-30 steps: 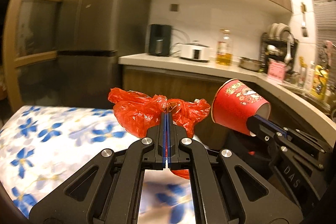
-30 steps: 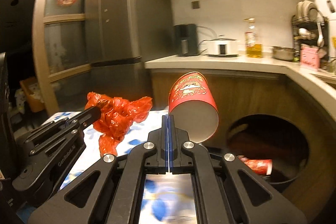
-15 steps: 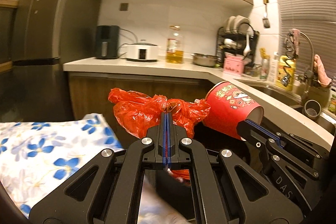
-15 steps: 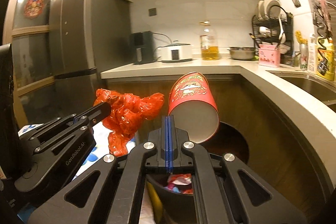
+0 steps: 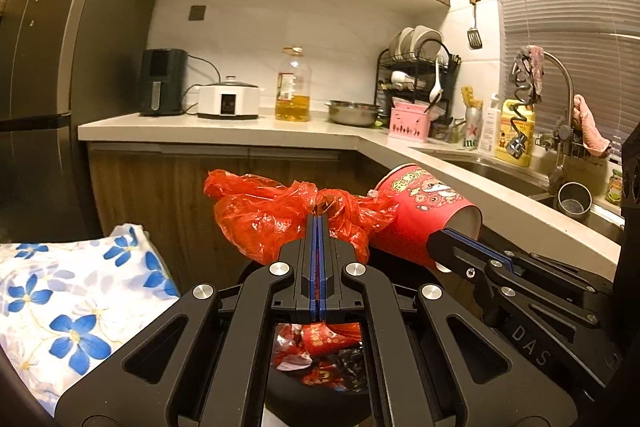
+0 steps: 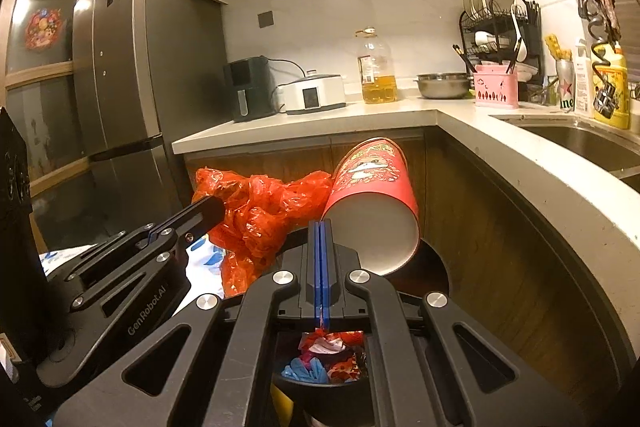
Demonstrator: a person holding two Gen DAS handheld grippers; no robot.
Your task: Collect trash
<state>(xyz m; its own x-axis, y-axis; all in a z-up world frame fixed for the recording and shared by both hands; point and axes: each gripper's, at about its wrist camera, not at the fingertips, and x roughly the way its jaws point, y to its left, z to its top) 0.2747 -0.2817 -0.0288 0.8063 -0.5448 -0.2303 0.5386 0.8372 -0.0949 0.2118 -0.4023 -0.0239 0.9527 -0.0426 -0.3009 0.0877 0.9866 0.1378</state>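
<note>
Trash in both grippers now hangs over the open trash bin (image 6: 320, 367), where a second ago the flowered tablecloth (image 5: 60, 307) lay under them. The cloth has slid off to the left in the left wrist view, and the countertop (image 5: 240, 133) with the sink (image 6: 592, 143) has come closer. I judge from this that the carrying part is almost done and only the release is left.

The left gripper (image 5: 316, 223) has its fingers pressed together on the crumpled red plastic bag (image 5: 272, 215). The right gripper (image 6: 322, 231) is also closed, and it pinches the rim of the red paper cup (image 6: 372, 187), which lies tilted with its open mouth toward the camera. Bag and cup touch each other, or nearly.

The bin already holds red wrappers and something blue, but its mouth looks wide enough for both pieces. The curved edge of the countertop is near on the right and the cabinet front is just behind, so free room is mostly downward and to the left.
</note>
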